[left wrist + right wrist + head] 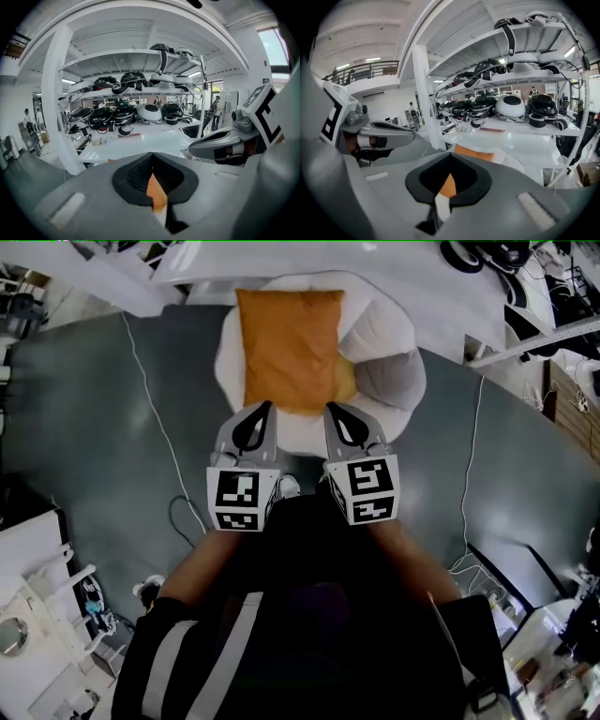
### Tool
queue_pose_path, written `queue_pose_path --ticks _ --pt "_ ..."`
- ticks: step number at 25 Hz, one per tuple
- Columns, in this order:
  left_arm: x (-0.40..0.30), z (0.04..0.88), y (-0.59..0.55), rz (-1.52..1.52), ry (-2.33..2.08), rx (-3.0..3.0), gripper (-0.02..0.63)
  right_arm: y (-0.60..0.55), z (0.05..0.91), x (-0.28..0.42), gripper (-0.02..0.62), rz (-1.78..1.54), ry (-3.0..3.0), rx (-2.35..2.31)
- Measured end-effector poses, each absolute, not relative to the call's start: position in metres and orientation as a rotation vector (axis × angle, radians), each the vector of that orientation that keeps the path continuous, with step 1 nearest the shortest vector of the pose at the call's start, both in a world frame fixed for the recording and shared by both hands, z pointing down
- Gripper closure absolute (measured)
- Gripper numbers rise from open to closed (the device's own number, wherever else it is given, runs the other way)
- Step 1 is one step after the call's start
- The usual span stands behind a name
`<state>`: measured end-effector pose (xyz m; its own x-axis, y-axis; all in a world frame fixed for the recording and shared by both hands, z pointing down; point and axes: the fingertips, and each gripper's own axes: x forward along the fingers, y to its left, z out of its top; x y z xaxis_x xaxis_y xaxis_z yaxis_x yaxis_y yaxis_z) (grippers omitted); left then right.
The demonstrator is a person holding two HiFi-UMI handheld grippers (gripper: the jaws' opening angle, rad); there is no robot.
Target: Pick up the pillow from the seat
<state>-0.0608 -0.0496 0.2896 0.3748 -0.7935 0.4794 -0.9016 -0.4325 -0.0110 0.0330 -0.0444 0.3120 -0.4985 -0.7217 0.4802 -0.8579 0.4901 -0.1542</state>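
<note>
An orange pillow (289, 348) lies flat on a round white seat (375, 329) on the floor. My left gripper (263, 409) and right gripper (330, 409) hang side by side over the pillow's near edge, tips pointing away from me. Both are shut with nothing held. In the left gripper view the jaws (151, 157) meet, and a sliver of the orange pillow (157, 192) shows through the gap below them. The right gripper view shows its jaws (449, 157) closed too, with the pillow (474, 152) beyond them.
A grey cushion (392, 379) lies on the seat's right side. White tables (412, 277) border the far side, and a rack of helmets (511, 105) stands beyond. Cables (155, 409) trail over the grey floor. White equipment (37, 615) stands at the near left.
</note>
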Motion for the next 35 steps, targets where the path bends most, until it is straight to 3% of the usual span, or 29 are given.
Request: queue_pose_path --ticks 20,33,34,35 --pt "-0.07 0.366 -0.12 0.741 -1.437 2.351 0.603 -0.115 0.378 0.029 0.592 0.585 -2.295 1.294" --pt "-0.111 0.482 -0.168 0.804 -1.399 2.219 0.601 -0.163 0.491 0.011 0.591 0.723 -2.151 1.305" --pt "-0.113 0.492 -0.171 0.804 -1.393 2.209 0.599 -0.166 0.5 0.011 0.591 0.728 -2.144 1.307" --pt "-0.114 0.502 -0.174 0.8 -1.385 2.198 0.55 -0.169 0.509 0.01 0.591 0.734 -2.137 1.309"
